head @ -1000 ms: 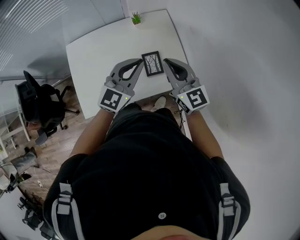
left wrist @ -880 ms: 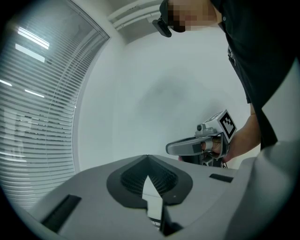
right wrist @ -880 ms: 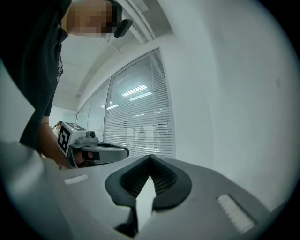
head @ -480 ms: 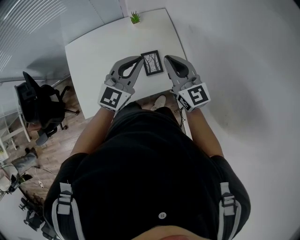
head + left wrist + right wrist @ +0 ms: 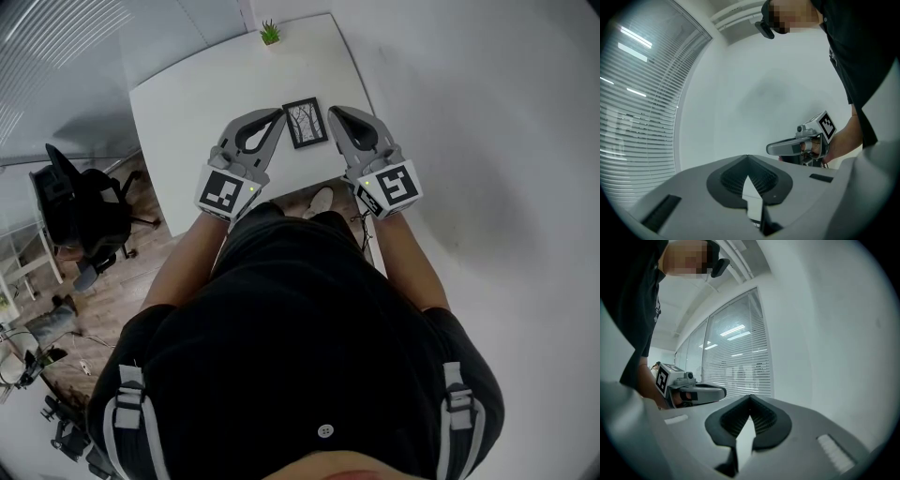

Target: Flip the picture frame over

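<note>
1. Black-edged and lying flat, the picture frame (image 5: 305, 124) is seen on the white table (image 5: 202, 103) with its print of bare trees turned upward.
2. It is flanked by both tools. The left gripper (image 5: 279, 116) is held with its tip just beside the frame's left edge, and the right gripper (image 5: 334, 112) just beside its right edge. Whether either tip touches the frame cannot be made out.
3. In both gripper views the jaws are seen pressed together with nothing between them, so the frame is not gripped by either tool.
4. Progress cannot be settled from this moment. A frame lying picture side up fits one yet to be turned onto its face, and equally one already turned up from its back. No next move is therefore named.
5. The frame is placed toward the table's near edge and right side, so little tabletop is left on those two sides, and a frame slid that way could be pushed off the table.
6. Bare tabletop is left to the frame's left and beyond it. A small potted plant (image 5: 270, 35) stands at the far edge, well apart from the frame. An office chair (image 5: 80, 211) is seen on the floor at the left, clear of both arms.
</note>
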`<state>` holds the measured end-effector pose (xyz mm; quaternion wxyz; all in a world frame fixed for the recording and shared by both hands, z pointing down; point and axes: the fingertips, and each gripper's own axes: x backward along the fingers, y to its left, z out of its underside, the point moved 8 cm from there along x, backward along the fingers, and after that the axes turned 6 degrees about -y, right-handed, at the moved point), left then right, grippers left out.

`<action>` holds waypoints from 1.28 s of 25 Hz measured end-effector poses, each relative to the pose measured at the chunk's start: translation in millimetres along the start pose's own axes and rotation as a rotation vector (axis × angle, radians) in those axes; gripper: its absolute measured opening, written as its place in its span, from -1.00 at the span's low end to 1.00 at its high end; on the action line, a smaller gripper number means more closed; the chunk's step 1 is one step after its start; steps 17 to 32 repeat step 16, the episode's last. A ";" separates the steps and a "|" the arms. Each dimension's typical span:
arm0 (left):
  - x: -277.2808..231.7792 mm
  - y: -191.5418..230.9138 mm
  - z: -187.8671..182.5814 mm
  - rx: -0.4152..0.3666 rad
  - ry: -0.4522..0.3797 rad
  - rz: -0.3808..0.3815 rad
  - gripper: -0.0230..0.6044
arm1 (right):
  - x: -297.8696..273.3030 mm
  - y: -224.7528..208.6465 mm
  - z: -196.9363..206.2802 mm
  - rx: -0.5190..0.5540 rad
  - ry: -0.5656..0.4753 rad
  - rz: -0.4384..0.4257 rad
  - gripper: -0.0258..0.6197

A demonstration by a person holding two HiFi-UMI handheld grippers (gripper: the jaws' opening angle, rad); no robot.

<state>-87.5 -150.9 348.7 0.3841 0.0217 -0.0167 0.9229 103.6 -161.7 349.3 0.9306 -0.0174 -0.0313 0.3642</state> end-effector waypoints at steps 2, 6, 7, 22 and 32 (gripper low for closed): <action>0.6 0.8 0.9 -0.006 0.001 -0.001 -0.90 | -0.5 0.8 -0.2 0.002 0.003 -0.003 -0.89; -0.1 1.5 1.2 -0.003 0.003 0.002 -0.90 | -1.1 0.3 0.1 0.004 0.008 -0.004 -0.89; -0.5 1.3 0.9 -0.003 0.002 0.004 -0.90 | -0.8 0.2 0.1 0.004 0.009 -0.003 -0.89; -0.1 -0.8 -1.3 -0.001 0.001 -0.002 -0.90 | 0.7 1.5 -3.6 0.018 0.016 -0.002 -0.89; -0.1 -0.8 -1.3 -0.001 0.001 -0.002 -0.90 | 0.7 1.5 -3.6 0.018 0.016 -0.002 -0.89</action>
